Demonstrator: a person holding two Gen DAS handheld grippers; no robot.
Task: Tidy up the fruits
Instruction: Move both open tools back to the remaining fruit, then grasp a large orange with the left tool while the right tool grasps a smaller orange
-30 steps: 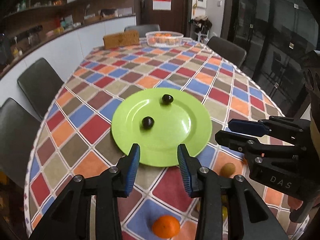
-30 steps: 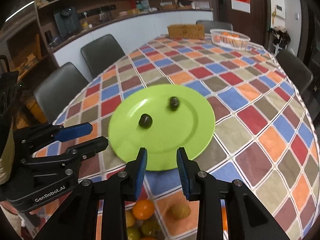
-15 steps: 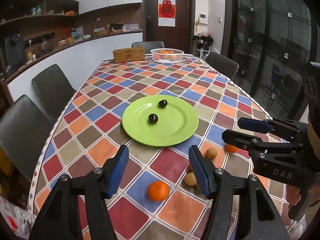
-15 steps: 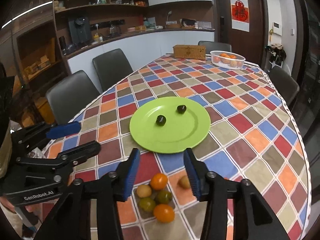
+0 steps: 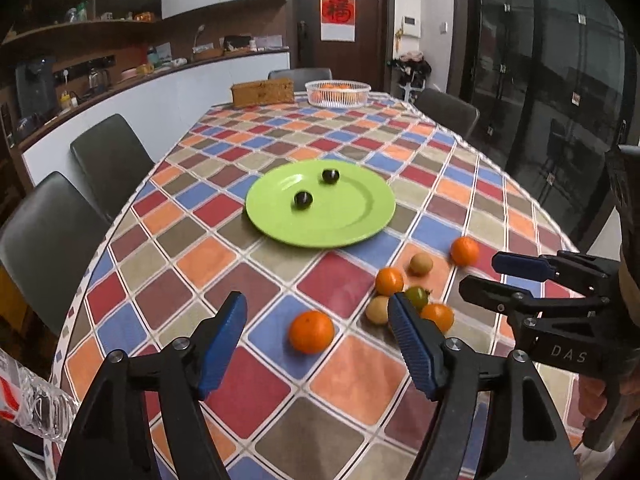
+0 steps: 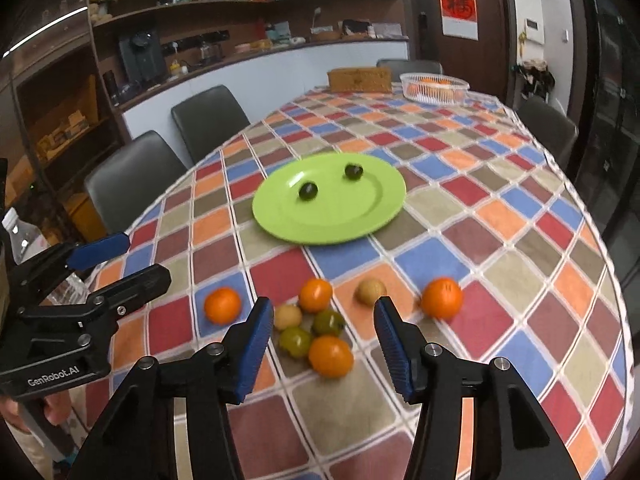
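Note:
A green plate [image 5: 352, 224] lies mid-table with two dark round fruits [image 5: 303, 199] [image 5: 330, 175] on it. Nearer the front edge lie loose fruits: several oranges, two green tomatoes [image 6: 328, 322] and two tan fruits [image 6: 370, 291]. My left gripper [image 5: 316, 307] hovers over a lone orange [image 5: 311, 332]; its jaws are opening, and nothing is pressed between them. My right gripper [image 6: 323, 309] hangs above the fruit cluster, where an orange [image 6: 330, 356] lies nearest; its jaws are opening too and hold nothing. Each gripper shows in the other's view: the right gripper [image 5: 504, 276] and the left gripper [image 6: 116, 264].
A white basket [image 5: 337, 93] of oranges and a wooden box [image 5: 262, 92] stand at the far end. Dark chairs [image 5: 108, 156] line the left side and far right. A water bottle [image 6: 24, 240] stands at the near left corner. The checked cloth drops off at the table's edges.
Both grippers have drawn back from the plate toward the near edge, and their jaws have widened. The loose fruit has come into view below them.

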